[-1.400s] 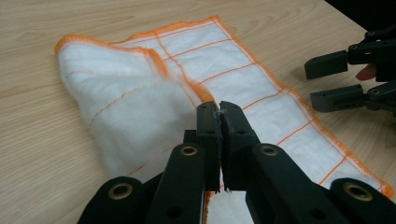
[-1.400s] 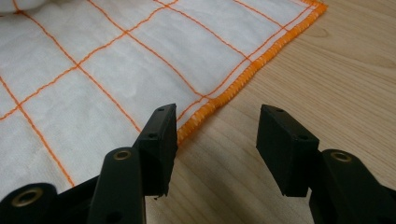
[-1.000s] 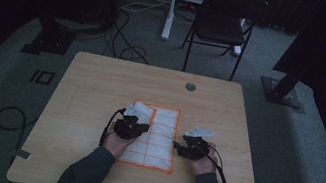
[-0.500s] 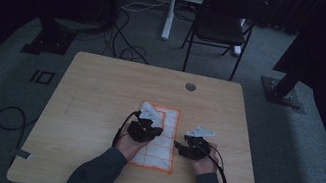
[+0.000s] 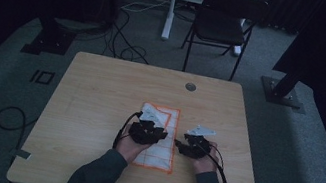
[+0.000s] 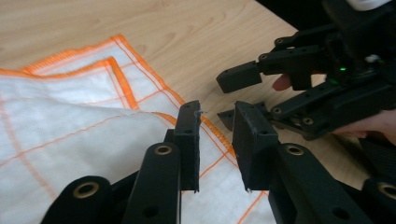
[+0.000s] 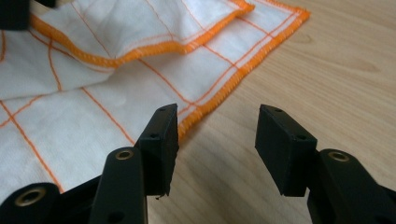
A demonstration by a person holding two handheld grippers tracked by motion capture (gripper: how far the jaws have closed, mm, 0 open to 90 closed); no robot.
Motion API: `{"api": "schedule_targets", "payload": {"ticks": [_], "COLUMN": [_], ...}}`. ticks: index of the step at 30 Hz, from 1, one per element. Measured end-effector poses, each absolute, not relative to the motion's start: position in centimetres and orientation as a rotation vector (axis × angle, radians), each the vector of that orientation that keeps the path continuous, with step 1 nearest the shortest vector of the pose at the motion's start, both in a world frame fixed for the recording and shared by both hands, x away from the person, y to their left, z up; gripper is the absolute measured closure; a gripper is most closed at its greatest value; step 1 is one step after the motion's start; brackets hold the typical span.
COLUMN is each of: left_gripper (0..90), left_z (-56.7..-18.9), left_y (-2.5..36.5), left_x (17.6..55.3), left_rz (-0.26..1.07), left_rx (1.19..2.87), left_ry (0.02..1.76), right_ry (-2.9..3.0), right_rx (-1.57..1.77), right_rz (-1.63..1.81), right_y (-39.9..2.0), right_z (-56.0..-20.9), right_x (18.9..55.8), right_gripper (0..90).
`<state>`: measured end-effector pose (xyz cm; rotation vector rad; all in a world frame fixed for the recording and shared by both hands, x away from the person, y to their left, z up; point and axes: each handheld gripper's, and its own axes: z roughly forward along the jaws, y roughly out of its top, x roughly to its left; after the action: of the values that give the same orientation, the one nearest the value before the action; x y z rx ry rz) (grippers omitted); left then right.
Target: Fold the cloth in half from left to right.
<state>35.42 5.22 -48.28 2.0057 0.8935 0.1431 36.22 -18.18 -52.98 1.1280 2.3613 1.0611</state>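
My left gripper [image 5: 148, 130] hovers over the cloth [image 5: 160, 154], its jaws just opening, empty; my right gripper [image 5: 190, 145] waits beside the cloth, jaws apart.

Cloth [image 5: 159, 136] lying on the table [image 5: 100, 90] — left gripper [image 5: 150, 131] hovering over it; right gripper [image 5: 188, 145] sitting just beside its right edge.

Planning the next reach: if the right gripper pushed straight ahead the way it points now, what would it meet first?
Probably bare table: the right gripper stands open, with the cloth's orange edge just left of its line.
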Motion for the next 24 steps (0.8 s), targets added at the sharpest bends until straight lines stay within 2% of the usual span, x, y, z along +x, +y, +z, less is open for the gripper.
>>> {"api": "schedule_targets", "payload": {"ticks": [15,18,19,20,24], "left_gripper": [70.4,70.3,70.2,70.0,69.8], "left_z": [-48.5,-48.8,-48.8,-48.9,-49.3], "left_y": [9.6,10.4,10.4,10.7,11.3], "left_x": [33.9,33.8,33.8,33.8,33.4], "left_rz": [0.242,0.252,0.252,0.262,0.277], "left_rx": [1.995,1.994,1.994,1.994,1.997], "left_ry": [0.961,0.984,0.984,0.999,1.017], "right_ry": [2.346,2.352,2.352,2.36,2.355], "right_rx": [1.086,1.074,1.074,1.061,1.059], "right_rz": [1.056,1.065,1.065,1.074,1.081], "right_y": [-16.8,-16.5,-16.5,-16.2,-15.7], "right_z": [-52.0,-51.9,-51.9,-51.8,-51.7], "right_x": [37.7,38.1,38.1,38.4,39.0], "right_gripper": [59.0,66.3,66.3,70.5,74.9]}}
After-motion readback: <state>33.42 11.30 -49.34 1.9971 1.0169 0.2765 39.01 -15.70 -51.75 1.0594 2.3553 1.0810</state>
